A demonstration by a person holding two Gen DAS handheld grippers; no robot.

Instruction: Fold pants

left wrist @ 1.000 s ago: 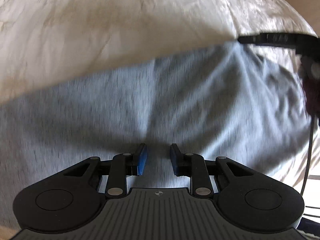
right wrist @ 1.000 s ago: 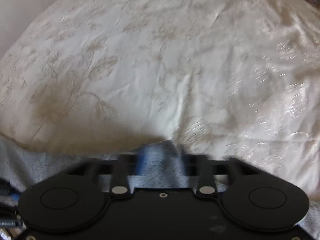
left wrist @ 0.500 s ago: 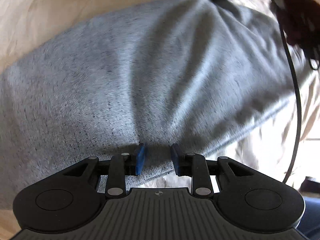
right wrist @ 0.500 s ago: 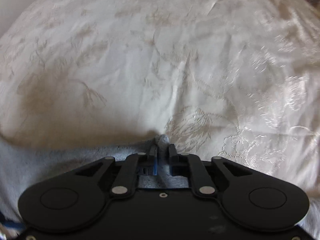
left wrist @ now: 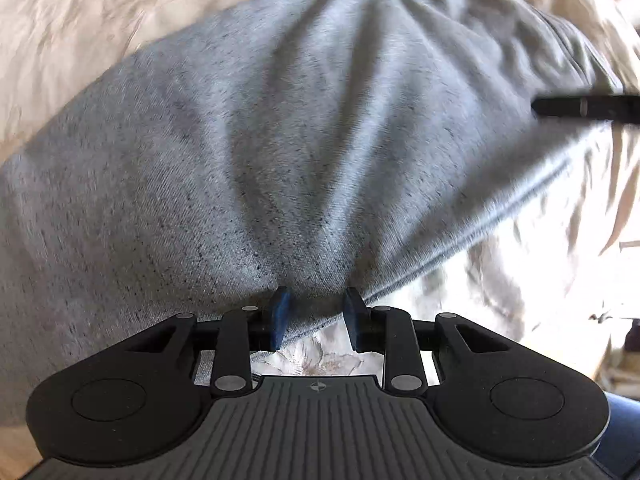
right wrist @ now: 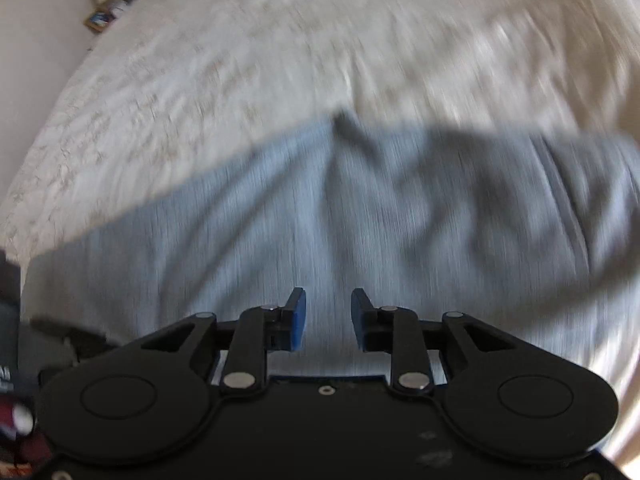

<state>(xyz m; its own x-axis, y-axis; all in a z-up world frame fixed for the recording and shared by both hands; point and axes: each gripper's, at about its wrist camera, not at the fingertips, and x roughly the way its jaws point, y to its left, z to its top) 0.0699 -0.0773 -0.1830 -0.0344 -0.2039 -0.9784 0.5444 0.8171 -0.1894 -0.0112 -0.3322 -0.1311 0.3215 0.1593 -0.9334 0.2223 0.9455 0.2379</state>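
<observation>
Grey heathered pants point(left wrist: 280, 152) lie folded on a cream embroidered bedspread point(left wrist: 80, 32). My left gripper point(left wrist: 315, 312) is open, its blue pads straddling the near hem edge of the pants. In the right wrist view the pants point(right wrist: 360, 216) spread across the lower half, blurred by motion. My right gripper point(right wrist: 328, 318) is open and empty above the cloth. The tip of the right gripper shows at the right edge of the left wrist view point(left wrist: 584, 108).
The cream bedspread point(right wrist: 280, 60) stretches far behind the pants. A small shelf with items point(right wrist: 112, 4) stands at the far left by a white wall. Bright sunlit bedspread point(left wrist: 540, 248) lies to the right of the pants.
My right gripper, shut on the pants edge half a second ago, has opened and pulled back over the cloth. My left gripper has drawn back to the near hem, still open.
</observation>
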